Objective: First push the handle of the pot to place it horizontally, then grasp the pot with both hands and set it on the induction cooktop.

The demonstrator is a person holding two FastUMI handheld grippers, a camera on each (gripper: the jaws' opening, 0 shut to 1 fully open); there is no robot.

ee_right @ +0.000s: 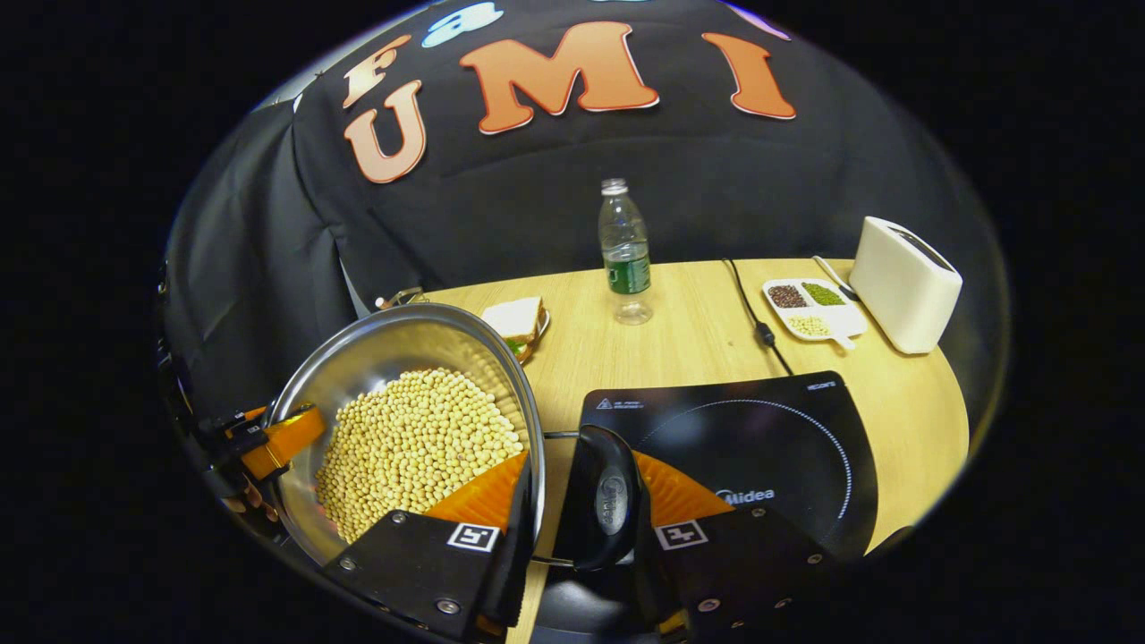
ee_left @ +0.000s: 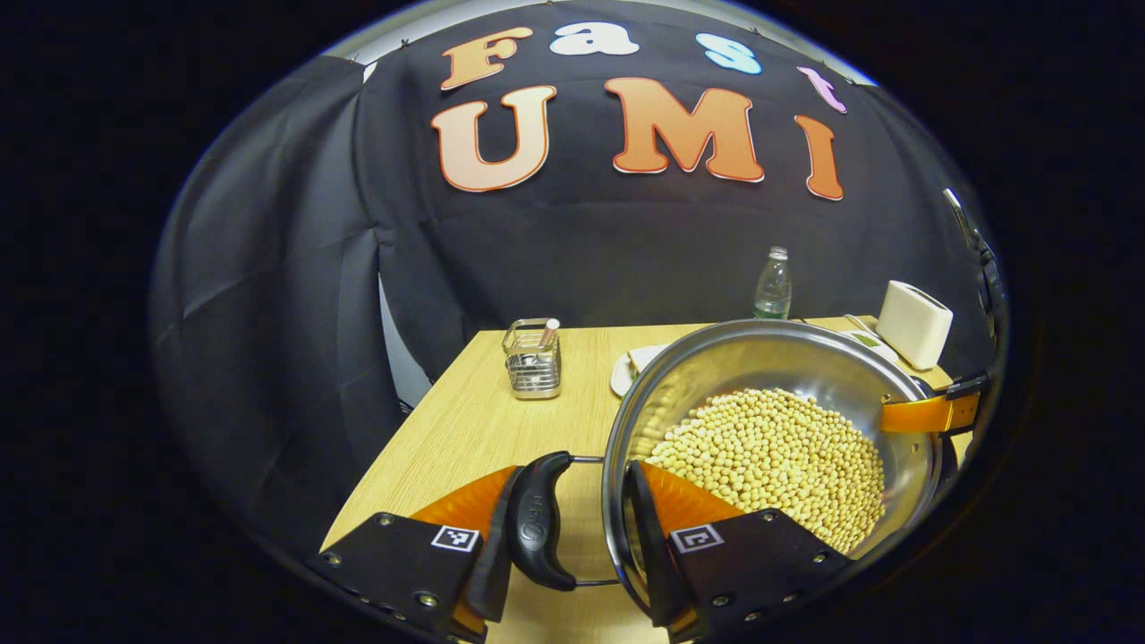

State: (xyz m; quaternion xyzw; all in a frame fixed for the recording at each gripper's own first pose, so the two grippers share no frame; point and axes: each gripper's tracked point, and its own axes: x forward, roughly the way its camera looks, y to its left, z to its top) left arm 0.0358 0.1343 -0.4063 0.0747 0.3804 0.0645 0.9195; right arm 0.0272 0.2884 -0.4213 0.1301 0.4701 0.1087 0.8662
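Observation:
A steel pot point(ee_left: 769, 358) full of pale soybeans point(ee_left: 778, 452) is held between both grippers. My left gripper point(ee_left: 577, 490) is shut on one black side handle point(ee_left: 537, 519) and the pot's rim, one finger outside the handle and the other inside the wall. My right gripper point(ee_right: 581, 501) is shut the same way on the opposite black handle point(ee_right: 606, 501). The pot point(ee_right: 394, 349) hangs just left of the black induction cooktop point(ee_right: 742, 447). The right gripper's finger point(ee_left: 930, 413) shows at the far rim, and the left gripper's finger point(ee_right: 282, 443) likewise. I cannot tell whether the pot rests on the table.
On the wooden table point(ee_right: 707, 344) stand a water bottle point(ee_right: 626, 250), a white toaster point(ee_right: 903, 282), a divided tray of beans point(ee_right: 809, 309), a sandwich on a plate point(ee_right: 517, 324) and a black cord point(ee_right: 756, 317). A metal wire holder point(ee_left: 532, 358) sits at the far left.

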